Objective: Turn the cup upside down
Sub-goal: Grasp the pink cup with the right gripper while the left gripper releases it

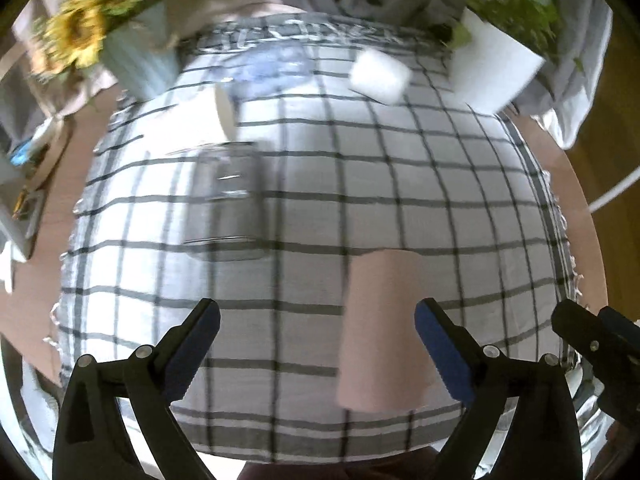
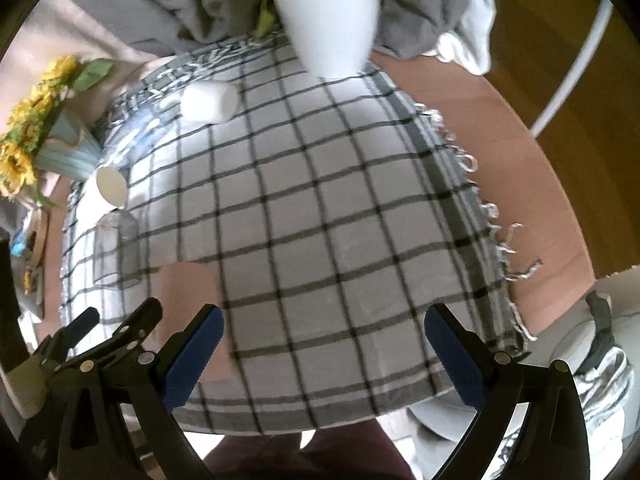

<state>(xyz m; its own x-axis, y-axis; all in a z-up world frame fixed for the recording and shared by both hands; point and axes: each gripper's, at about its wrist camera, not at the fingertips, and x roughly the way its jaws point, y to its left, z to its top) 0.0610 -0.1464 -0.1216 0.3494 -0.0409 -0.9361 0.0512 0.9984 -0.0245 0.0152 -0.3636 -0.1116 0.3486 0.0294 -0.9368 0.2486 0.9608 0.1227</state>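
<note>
Both tongs hang with jaws spread wide, gripping nothing: the left gripper [image 1: 318,342] has the pink cup [image 1: 382,330] between its fingers, standing mouth down on the checked cloth [image 1: 440,208]; the right gripper [image 2: 324,346] is over bare cloth right of it. Farther left stands a clear glass [image 1: 226,208], then a white cup [image 1: 218,114] and a white mug [image 1: 380,74] on their sides, a sunflower vase [image 1: 136,60] and a white plant pot [image 1: 494,66] at the far edge. No writing is readable.

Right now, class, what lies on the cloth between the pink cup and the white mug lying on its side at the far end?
Only bare checked tablecloth separates the pink cup from the white mug; the right wrist view shows it best.
</note>
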